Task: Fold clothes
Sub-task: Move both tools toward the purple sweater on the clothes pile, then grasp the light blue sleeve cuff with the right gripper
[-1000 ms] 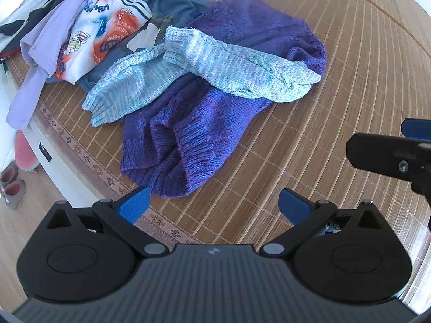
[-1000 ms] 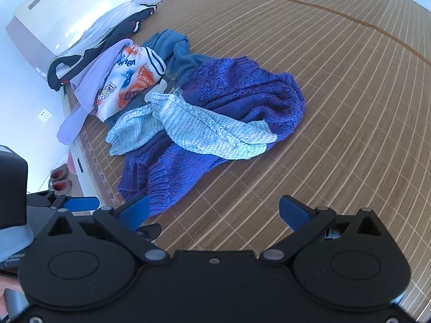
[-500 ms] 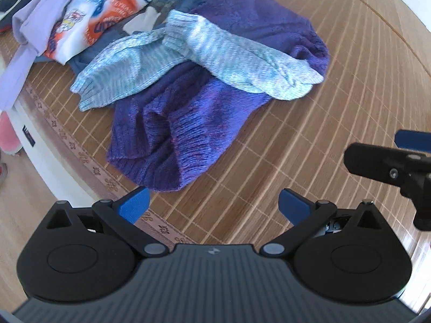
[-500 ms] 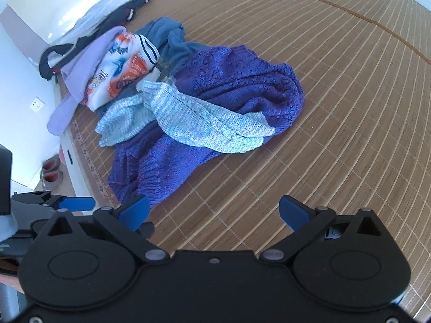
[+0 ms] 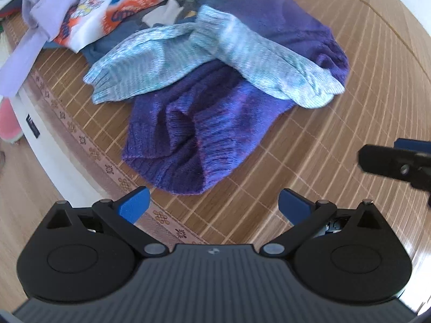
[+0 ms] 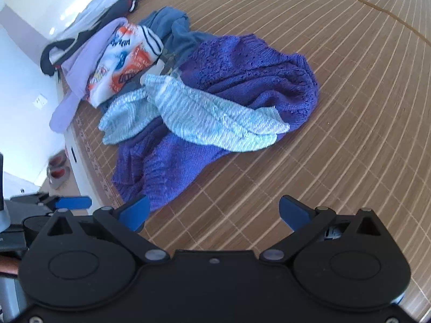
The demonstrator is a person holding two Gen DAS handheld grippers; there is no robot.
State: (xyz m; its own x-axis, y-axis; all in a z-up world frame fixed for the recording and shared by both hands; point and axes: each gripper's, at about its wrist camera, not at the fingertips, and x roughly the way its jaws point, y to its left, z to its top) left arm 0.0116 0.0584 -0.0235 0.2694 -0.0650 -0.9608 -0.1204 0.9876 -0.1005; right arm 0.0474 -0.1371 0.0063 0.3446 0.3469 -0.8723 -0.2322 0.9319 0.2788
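I see a bamboo mat (image 5: pixel 309 148) covering a bed, its far side cut off by the lens in both views; the left view is blurred, so the knit textures there are hard for me to read. On the mat lies a purple sweater (image 5: pixel 204 140), crumpled, its hem near the mat's edge just ahead of my left tool (image 5: pixel 214 206); a pale blue knit (image 5: pixel 204 62) is draped across it, hiding its middle. Behind them a heap of clothes (image 6: pixel 121 53) runs to the mat's corner; only my right view shows the dark garment (image 6: pixel 107 16) at its far end, and a wall socket (image 6: pixel 40 101). Slippers (image 6: pixel 58 171) sit on the floor beside the bed; my left view cuts them off. My left tool is spread wide, pinching nothing; my right tool (image 6: pixel 214 211) is likewise spread and empty, over bare mat, well apart from the sweater's right side.
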